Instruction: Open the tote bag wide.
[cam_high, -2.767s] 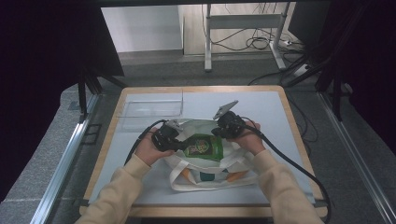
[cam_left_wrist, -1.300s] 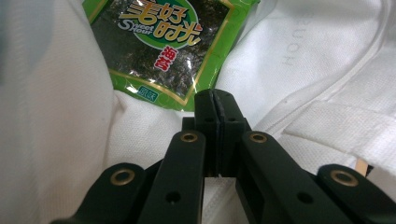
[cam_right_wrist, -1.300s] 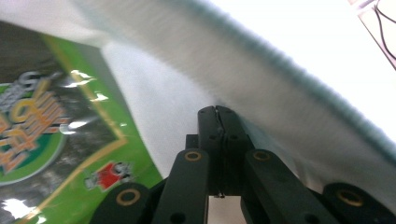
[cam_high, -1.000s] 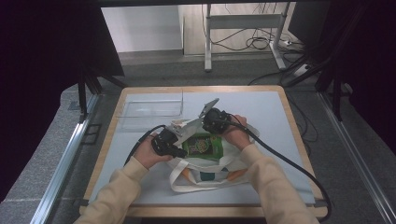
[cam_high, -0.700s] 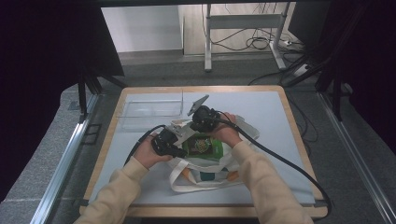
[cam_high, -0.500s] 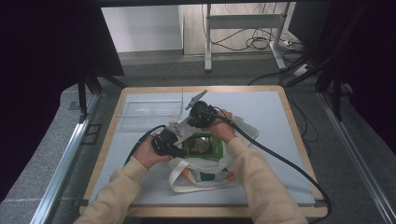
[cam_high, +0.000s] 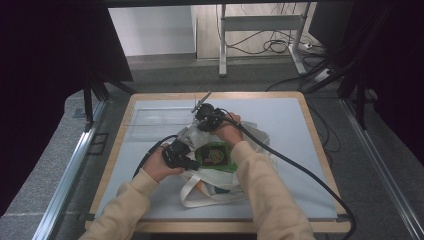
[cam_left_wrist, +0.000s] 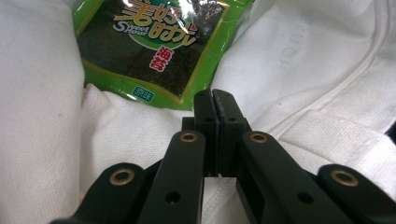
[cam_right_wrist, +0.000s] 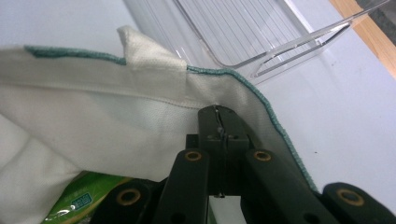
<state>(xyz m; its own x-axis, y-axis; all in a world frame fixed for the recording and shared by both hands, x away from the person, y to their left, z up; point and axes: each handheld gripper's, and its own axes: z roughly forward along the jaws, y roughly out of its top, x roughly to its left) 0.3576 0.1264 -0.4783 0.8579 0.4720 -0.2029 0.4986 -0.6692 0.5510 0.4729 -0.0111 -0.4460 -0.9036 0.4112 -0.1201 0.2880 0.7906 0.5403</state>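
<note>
Holding white tote bag (cam_high: 220, 180) w/ green snack pkt (cam_high: 216, 156) inside.

Table (cam_high: 300, 150) with pale blue-grey top and a light wooden rim. Clear plastic tray (cam_high: 157, 122) at the far left of the table, ribbed floor and low see-through walls, lying flat, also seen close up in the right gripper view (cam_right_wrist: 243, 32). Grey carpeted floor (cam_high: 55, 170) around the table. Metal rail (cam_high: 70, 175) along the left side, another rail (cam_high: 385, 175) along the right. Beyond the far edge, a metal desk frame (cam_high: 260, 25) with loose cables (cam_high: 280, 46) on the floor under it. Dark curtains (cam_high: 45, 75) on the left and right sides.
</note>
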